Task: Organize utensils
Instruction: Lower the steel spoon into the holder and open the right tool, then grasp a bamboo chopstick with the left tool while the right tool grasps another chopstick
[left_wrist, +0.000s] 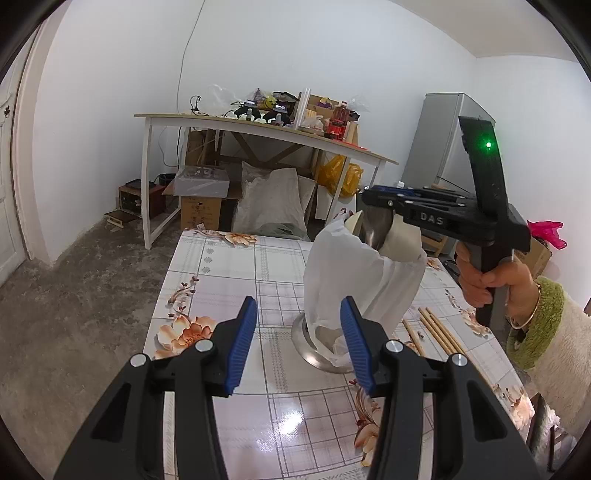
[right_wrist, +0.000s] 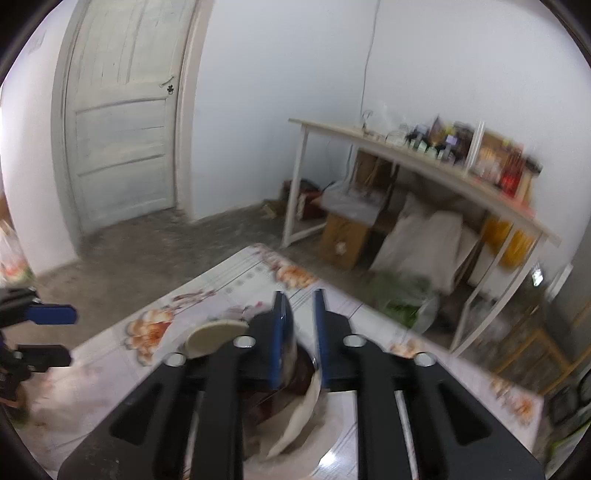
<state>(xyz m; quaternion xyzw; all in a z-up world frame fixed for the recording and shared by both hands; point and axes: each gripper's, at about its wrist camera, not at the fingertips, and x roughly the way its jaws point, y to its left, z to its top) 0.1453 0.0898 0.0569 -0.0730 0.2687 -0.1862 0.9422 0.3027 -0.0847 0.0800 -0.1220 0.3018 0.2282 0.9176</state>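
left gripper jaws apart, right gripper parted

On the table, chopsticks lie right of the bag-lined holder.

The left claw is black plastic with 2 ribbed blue pads and 4 round silver bolt heads across its linkage. The right claw has the same build — black arms, blue pads, silver bolts. Seen from the left wrist view, its black body bears the raised letters "DAS" and a green light. The hand on its grip wears a thin gold bangle and a fluffy cream sleeve with a green cuff.
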